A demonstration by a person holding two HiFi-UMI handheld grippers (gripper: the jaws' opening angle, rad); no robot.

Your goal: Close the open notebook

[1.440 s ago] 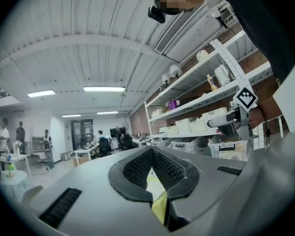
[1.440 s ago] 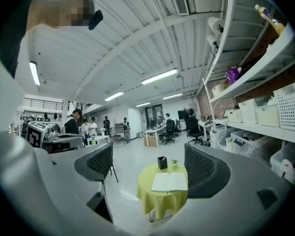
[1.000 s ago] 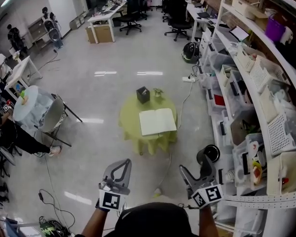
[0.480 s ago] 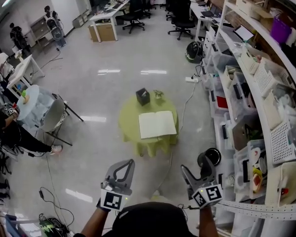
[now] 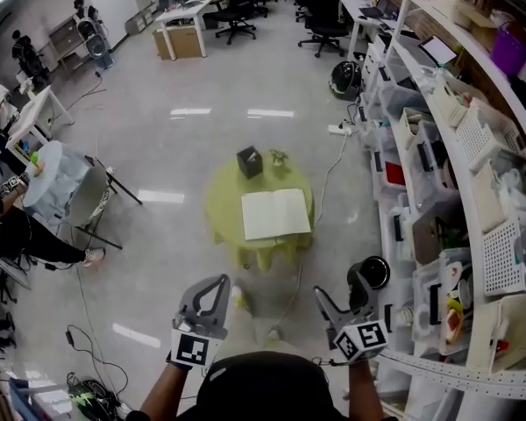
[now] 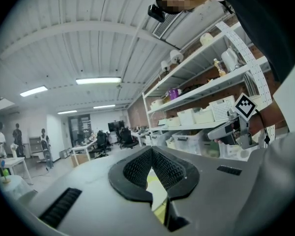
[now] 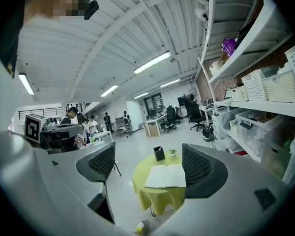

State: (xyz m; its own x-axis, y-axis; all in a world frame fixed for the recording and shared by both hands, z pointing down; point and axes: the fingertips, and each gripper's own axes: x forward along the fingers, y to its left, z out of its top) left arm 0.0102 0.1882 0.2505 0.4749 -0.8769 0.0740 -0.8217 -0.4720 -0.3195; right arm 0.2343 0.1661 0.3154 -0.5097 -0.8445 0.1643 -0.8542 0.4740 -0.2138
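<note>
Nothing is done yet: the notebook (image 5: 276, 214) lies open at frame centre, well apart from you. Your left gripper (image 5: 220, 281) is closed. Your right gripper (image 5: 340, 286) gapes empty, its jaws just narrowing slightly.

An open-plan office workshop: desks (image 5: 186, 11) with swivel chairs (image 5: 323, 20), long shelves (image 5: 460, 169) crowded with storage baskets (image 5: 507, 254).

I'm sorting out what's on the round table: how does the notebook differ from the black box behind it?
The notebook lies open and flat, pages up; the black box stands upright. The notebook is white and far broader; the black box is dark and compact. The notebook sits toward the near side of the table; the black box at its far edge, beside a small plant. Both rest on the yellow-green cloth, apart from each other.
</note>
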